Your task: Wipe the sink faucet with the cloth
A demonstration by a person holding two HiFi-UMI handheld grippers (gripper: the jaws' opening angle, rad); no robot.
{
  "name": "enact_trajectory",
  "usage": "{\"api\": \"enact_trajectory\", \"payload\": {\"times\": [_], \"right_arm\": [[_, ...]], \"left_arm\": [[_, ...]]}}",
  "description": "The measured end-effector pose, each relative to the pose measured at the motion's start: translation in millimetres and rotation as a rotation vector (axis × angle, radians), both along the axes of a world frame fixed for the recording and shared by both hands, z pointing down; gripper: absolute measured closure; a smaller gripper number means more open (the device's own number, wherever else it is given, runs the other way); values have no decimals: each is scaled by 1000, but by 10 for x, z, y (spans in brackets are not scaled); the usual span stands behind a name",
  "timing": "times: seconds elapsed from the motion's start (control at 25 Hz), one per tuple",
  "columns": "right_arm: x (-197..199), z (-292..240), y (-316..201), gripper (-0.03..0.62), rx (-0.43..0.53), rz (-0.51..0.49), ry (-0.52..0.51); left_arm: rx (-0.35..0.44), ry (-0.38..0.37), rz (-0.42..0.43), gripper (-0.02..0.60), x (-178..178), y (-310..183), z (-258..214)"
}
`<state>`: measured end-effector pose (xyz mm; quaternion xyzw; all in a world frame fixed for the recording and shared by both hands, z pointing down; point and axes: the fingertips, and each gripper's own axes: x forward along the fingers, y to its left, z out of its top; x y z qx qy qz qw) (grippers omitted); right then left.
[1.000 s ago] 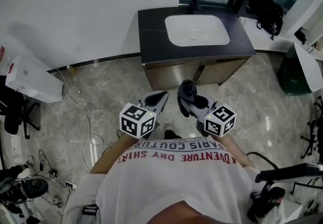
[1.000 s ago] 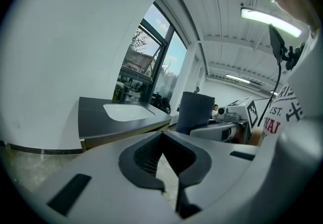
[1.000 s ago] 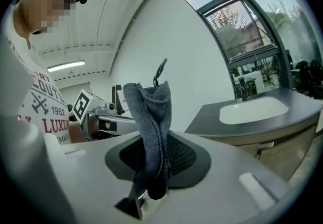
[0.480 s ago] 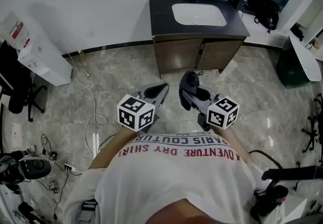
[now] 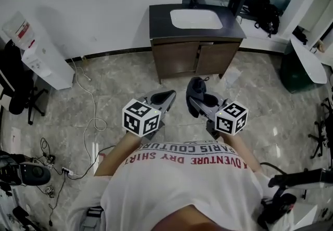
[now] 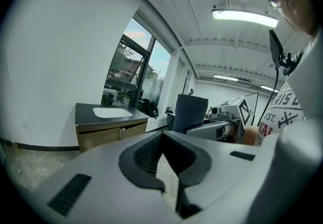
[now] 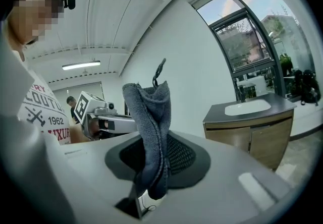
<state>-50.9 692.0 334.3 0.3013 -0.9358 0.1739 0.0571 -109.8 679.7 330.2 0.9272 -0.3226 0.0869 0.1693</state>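
Observation:
The dark vanity [image 5: 195, 53] stands against the far wall with a white basin [image 5: 196, 18] in its top. A dark faucet [image 5: 193, 0] rises behind the basin. My right gripper [image 5: 195, 95] is shut on a dark grey cloth [image 5: 196, 89], which stands up between its jaws in the right gripper view as cloth [image 7: 151, 127]. My left gripper [image 5: 166, 97] is beside it, shut and holding nothing. Both are at waist height over the marble floor, well short of the vanity. From the right gripper view the basin [image 7: 248, 107] and faucet [image 7: 243, 93] lie far right.
A white unit [image 5: 41, 55] and a black chair [image 5: 14, 89] stand at the left wall. Cables [image 5: 88, 110] trail over the floor. A green bin [image 5: 294, 71] and a white board [image 5: 309, 61] sit at the right, and a black bag [image 5: 266, 14] beside the vanity.
The vanity has drawn farther off and higher in the head view, with more floor now between it and the grippers. Both grippers kept their pose, the cloth still held.

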Motion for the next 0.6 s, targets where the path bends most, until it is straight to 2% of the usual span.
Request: {"api": "enact_trajectory", "payload": {"times": [0.28,0.6], "right_arm": [[400,89,423,513,-14,-13,-26],[532,-5,621,513,8,-47,-19]], "left_arm": [[-3,-19,-9,580,376,404,27],[7,-35,-8,580,606,680,-46]]}}
